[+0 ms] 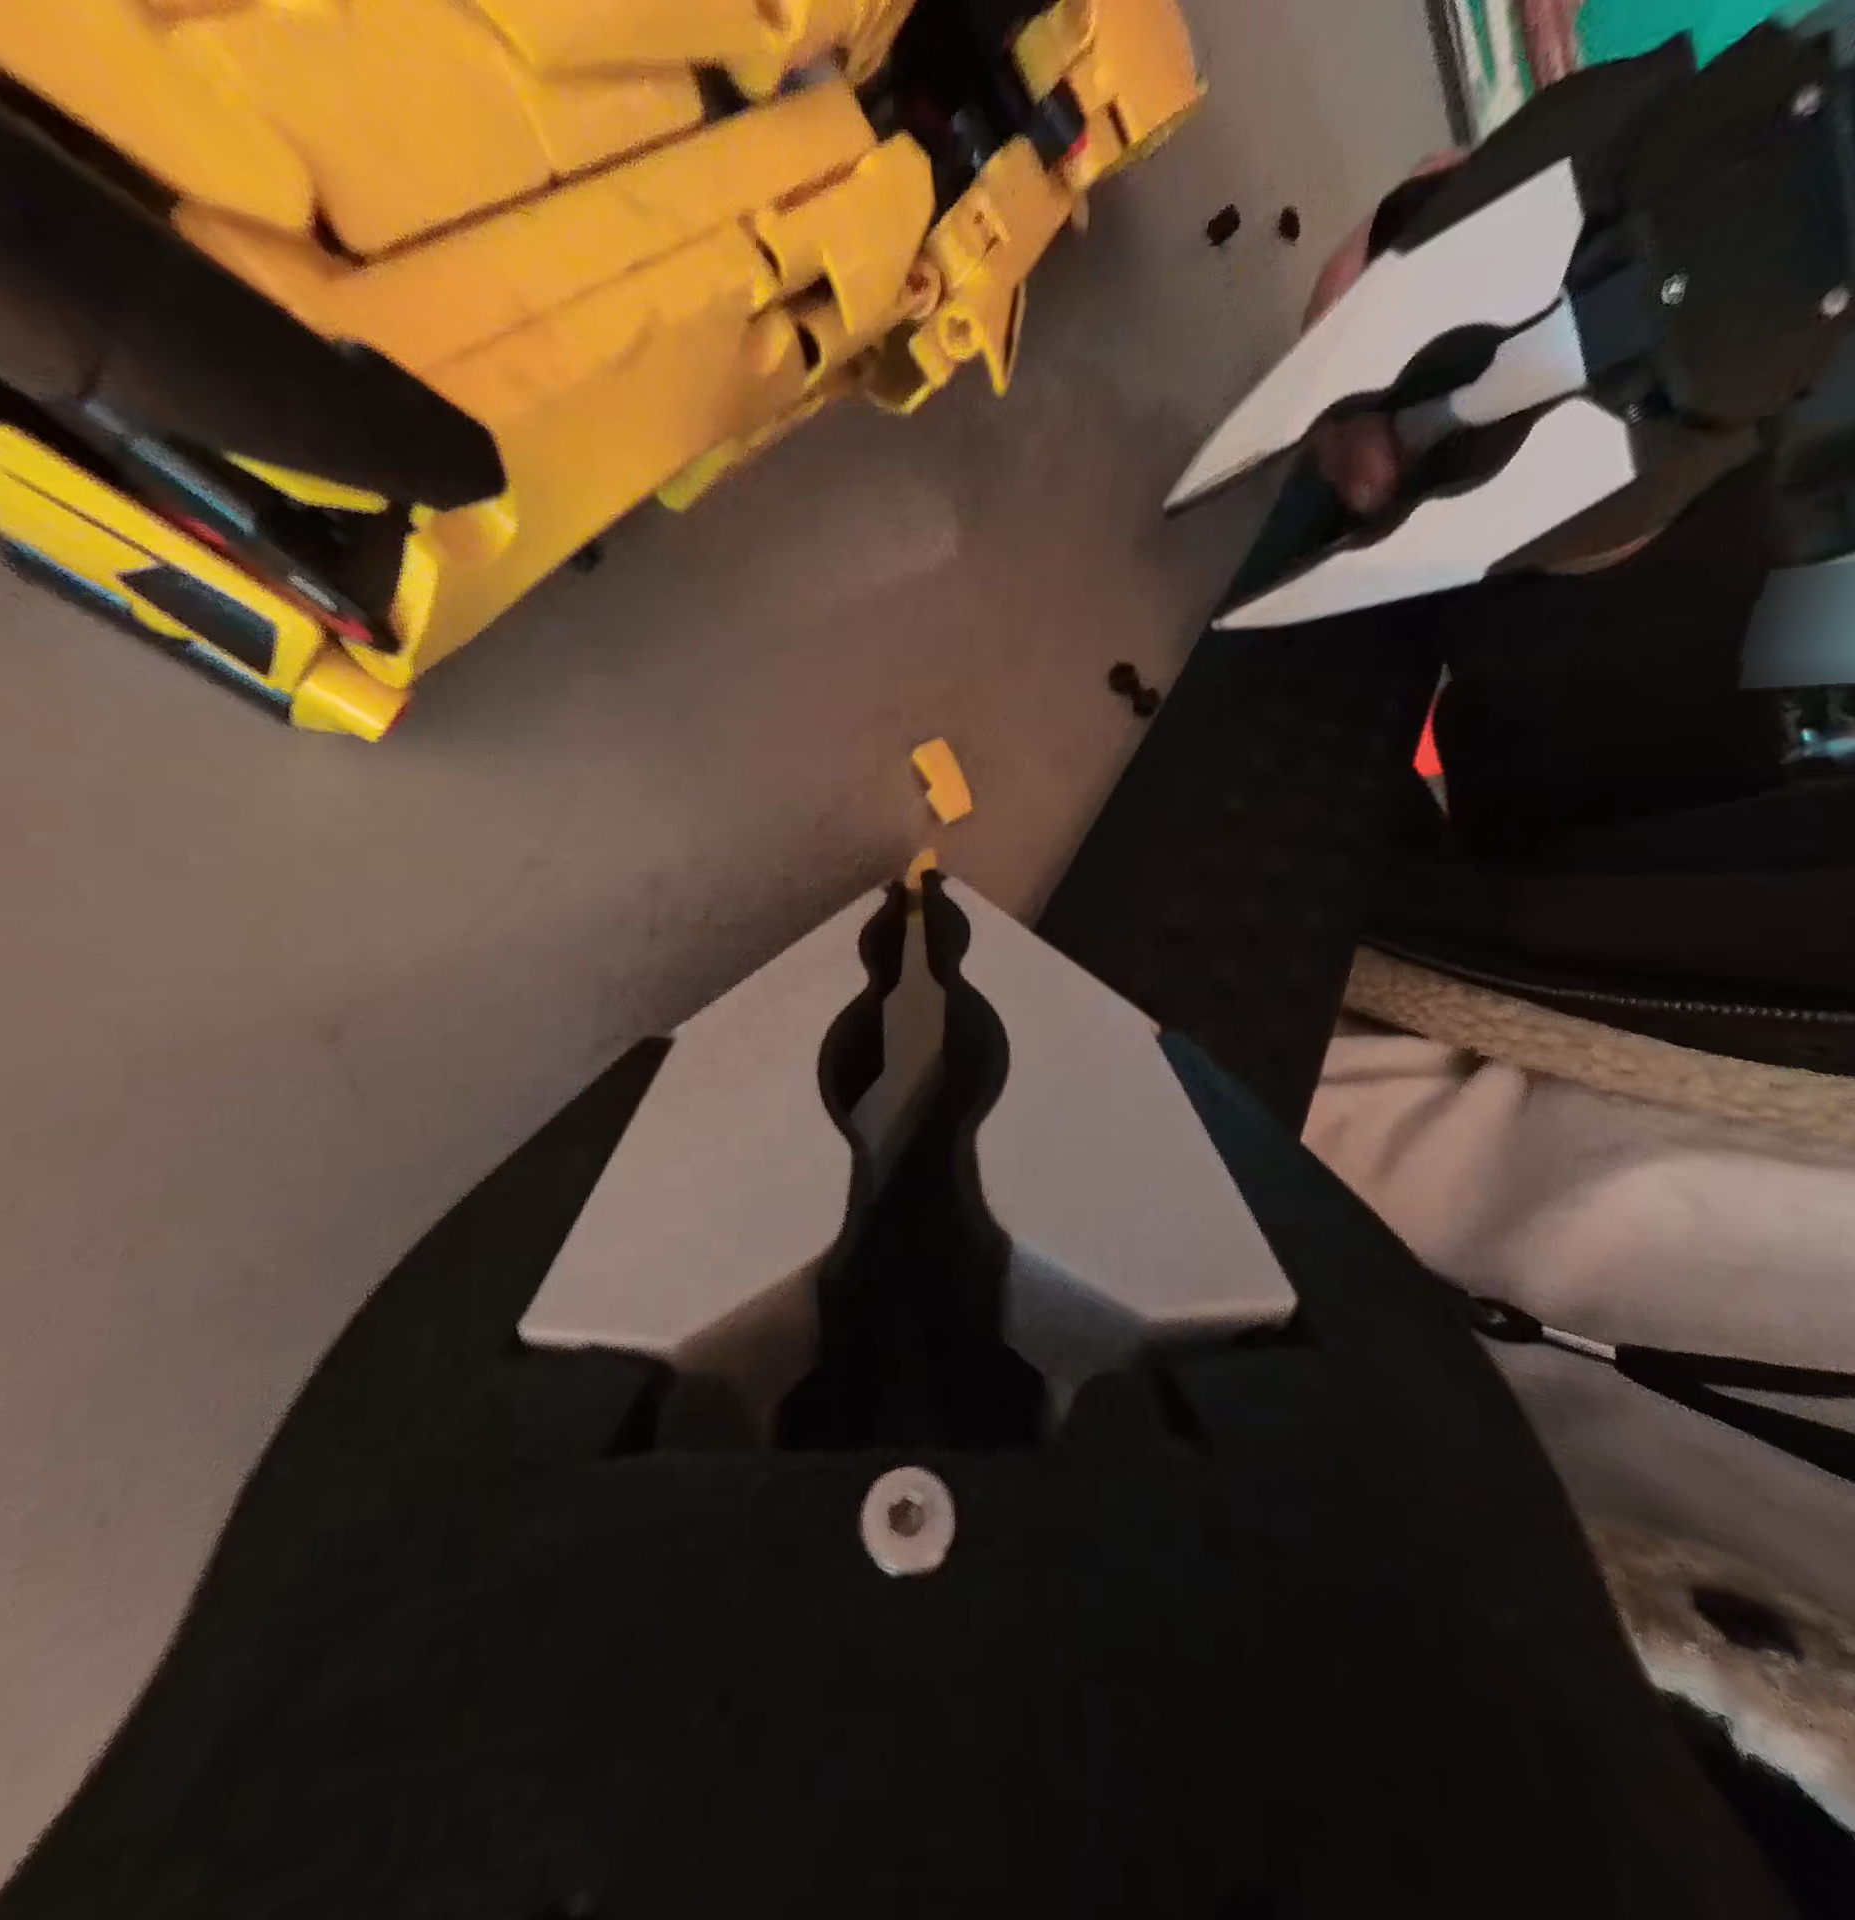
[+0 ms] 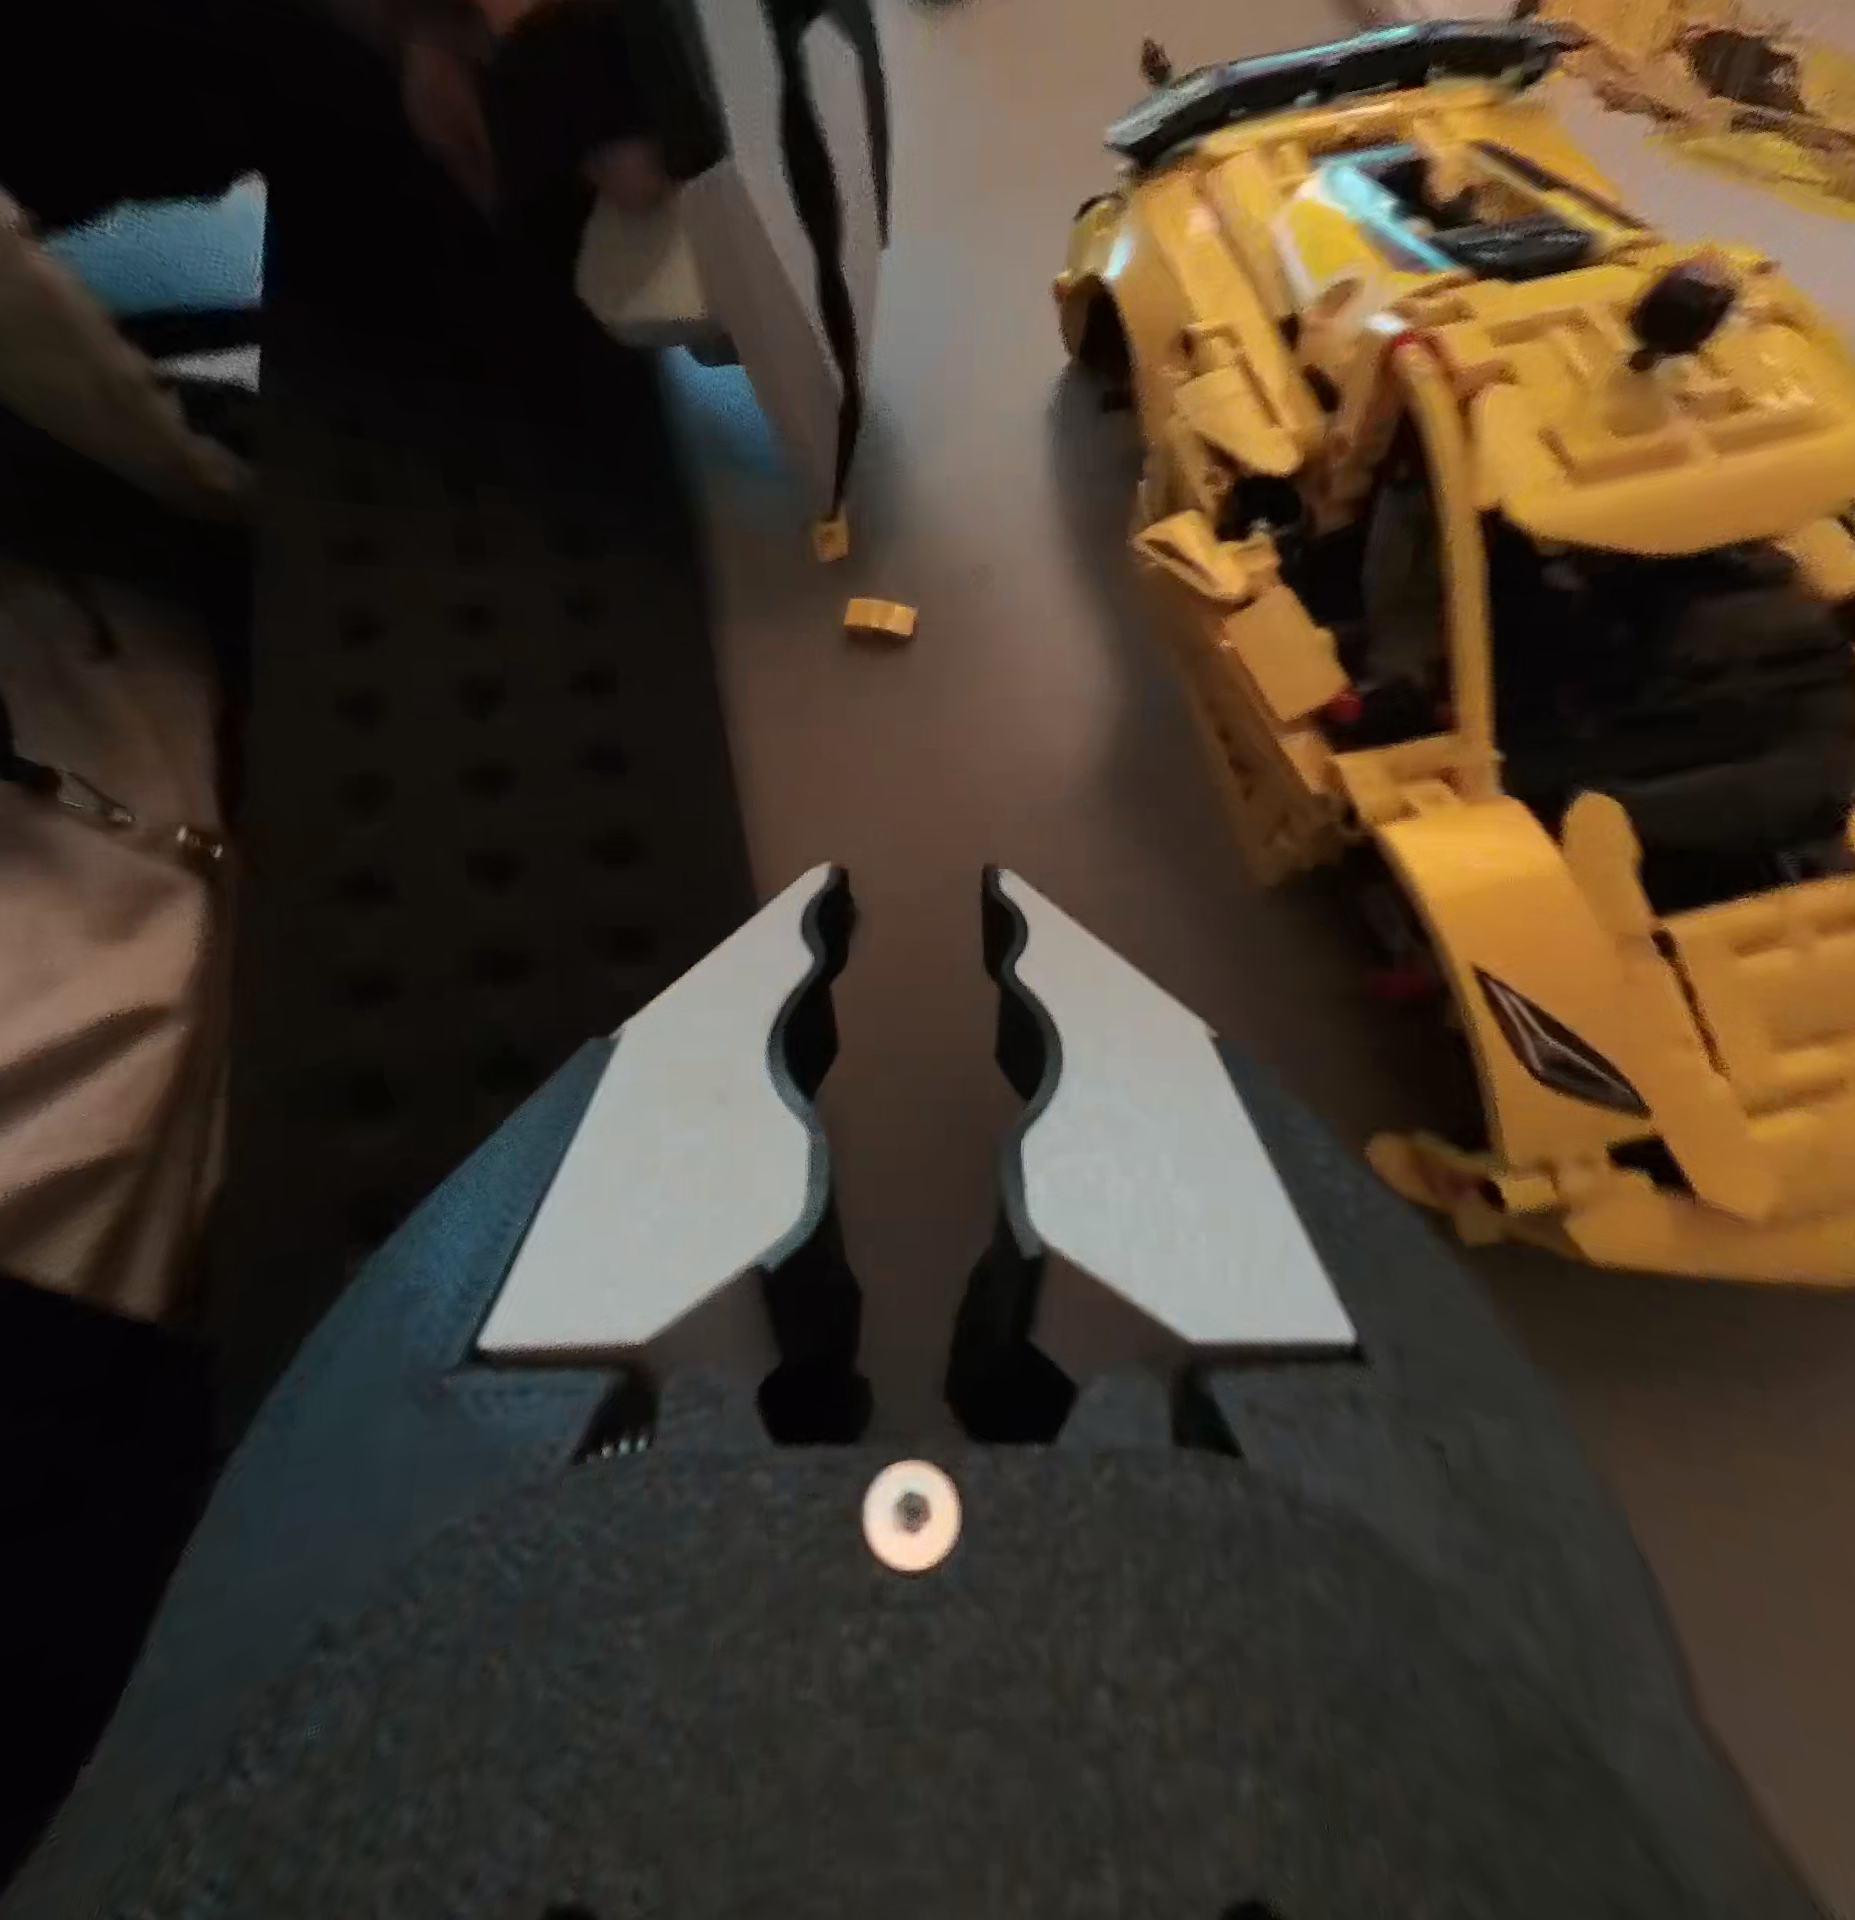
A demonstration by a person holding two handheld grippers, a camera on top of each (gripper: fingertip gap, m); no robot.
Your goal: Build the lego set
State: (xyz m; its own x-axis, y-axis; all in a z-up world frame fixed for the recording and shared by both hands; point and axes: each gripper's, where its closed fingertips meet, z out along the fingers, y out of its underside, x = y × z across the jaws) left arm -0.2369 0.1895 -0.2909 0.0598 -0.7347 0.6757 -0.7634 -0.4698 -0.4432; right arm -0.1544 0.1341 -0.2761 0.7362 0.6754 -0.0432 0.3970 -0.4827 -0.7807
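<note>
Left tongs [image 1: 915, 883] pinch a half-hidden yellow piece [image 1: 921, 864]; right tongs [image 2: 915, 894] gape.

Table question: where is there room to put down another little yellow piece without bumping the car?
Bare grey table runs between the yellow lego car and the table's near edge. Open room lies ahead of the right gripper, before the loose yellow piece. It is tighter by the left gripper, pinching a small yellow piece.

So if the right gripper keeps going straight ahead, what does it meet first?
Probably the loose yellow piece on the table, slightly left of centre. The right gripper is open and the surface between looks bare, though depth is unclear.
</note>
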